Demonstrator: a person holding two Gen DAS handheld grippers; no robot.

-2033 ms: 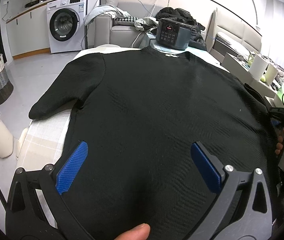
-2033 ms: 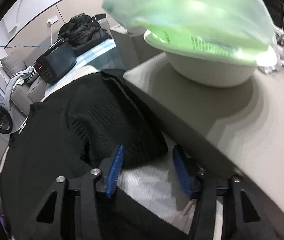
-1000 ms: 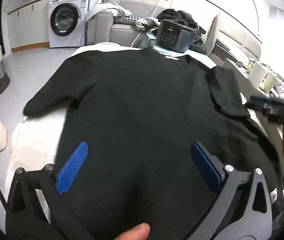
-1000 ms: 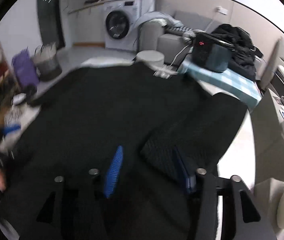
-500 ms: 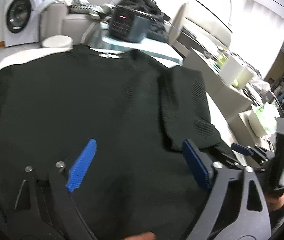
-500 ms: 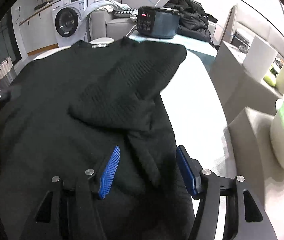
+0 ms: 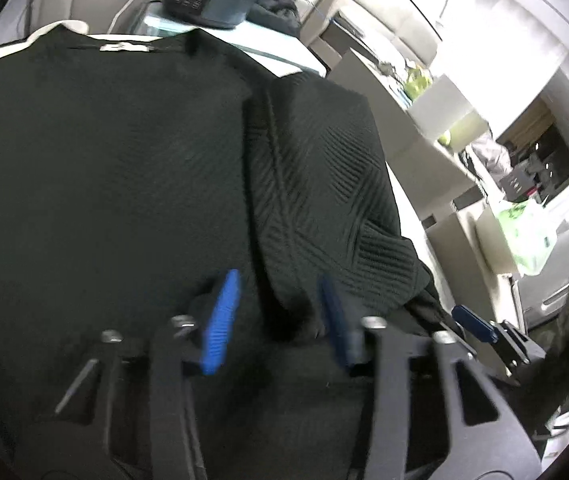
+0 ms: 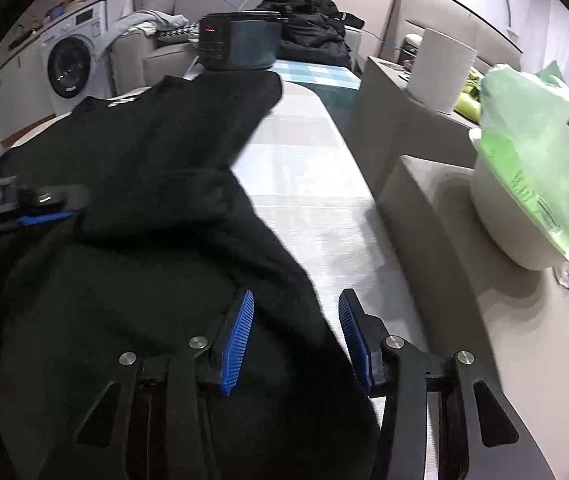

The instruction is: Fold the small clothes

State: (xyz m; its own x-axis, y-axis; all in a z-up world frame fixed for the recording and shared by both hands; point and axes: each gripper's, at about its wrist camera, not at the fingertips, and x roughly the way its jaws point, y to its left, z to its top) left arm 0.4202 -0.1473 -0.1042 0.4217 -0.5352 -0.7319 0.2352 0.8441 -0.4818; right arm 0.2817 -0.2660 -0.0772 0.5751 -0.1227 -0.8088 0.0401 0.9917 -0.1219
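Since half a second ago the left tongs [image 7: 276, 316] have narrowed and now straddle the cuff of the folded-in sleeve [image 7: 324, 184]. Black sweater [image 7: 104, 152] lies flat on the tabletop [image 8: 308, 184], collar at 12 o'clock. Right tongs [image 8: 292, 336] part-open over its hem edge, gripping nothing.

No legible text; red appliance display [image 8: 209, 30] digits too blurred.

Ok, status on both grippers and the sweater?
Left gripper open over folded sleeve. Right gripper open at sweater edge. Nothing gripped, nothing blocking.
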